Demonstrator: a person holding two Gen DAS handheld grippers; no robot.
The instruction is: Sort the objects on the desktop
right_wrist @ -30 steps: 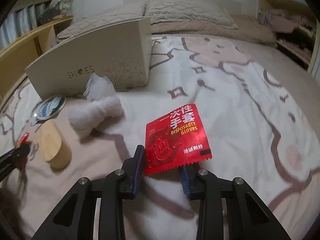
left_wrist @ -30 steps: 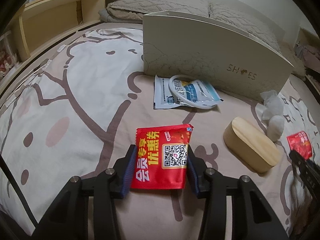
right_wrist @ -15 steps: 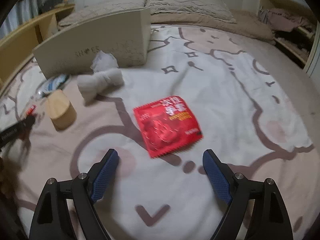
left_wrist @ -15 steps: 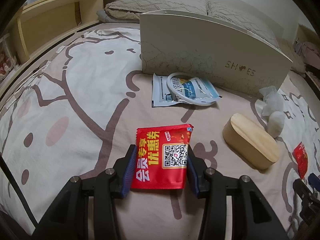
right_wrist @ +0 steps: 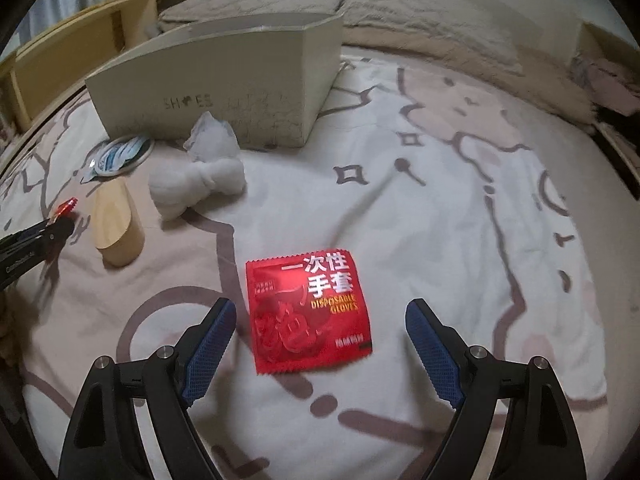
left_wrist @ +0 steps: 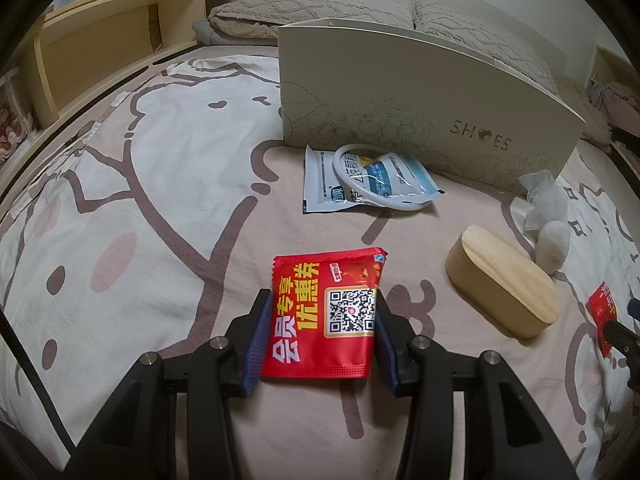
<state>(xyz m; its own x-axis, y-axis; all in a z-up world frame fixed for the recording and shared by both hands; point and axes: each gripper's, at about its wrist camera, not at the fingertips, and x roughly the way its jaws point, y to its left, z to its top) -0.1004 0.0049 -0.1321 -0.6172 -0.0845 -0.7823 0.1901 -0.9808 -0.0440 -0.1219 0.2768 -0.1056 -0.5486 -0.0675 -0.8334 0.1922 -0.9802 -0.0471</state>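
My left gripper (left_wrist: 318, 340) is shut on a red coupon packet with a QR code (left_wrist: 326, 316), held just above the bed sheet. My right gripper (right_wrist: 320, 344) is open, its jaws wide apart on either side of a red disposable-gloves packet (right_wrist: 310, 314) that lies flat on the sheet. A cream shoe box (left_wrist: 420, 108) stands behind; it also shows in the right wrist view (right_wrist: 224, 92). In front of the box lie a blue-white mask pack with a white ring (left_wrist: 372, 180), a wooden oval case (left_wrist: 502, 284) and a white wrapped bundle (left_wrist: 550, 224).
The cartoon-print bed sheet (left_wrist: 140, 184) covers the whole surface. Pillows (left_wrist: 320, 8) lie behind the box. A wooden shelf (left_wrist: 100, 32) runs along the left edge. The left gripper tip with its red packet shows at the right wrist view's left side (right_wrist: 60, 216).
My right gripper has opened and let go of the gloves packet, which now lies on the sheet. My left gripper still holds the coupon packet and has barely moved.
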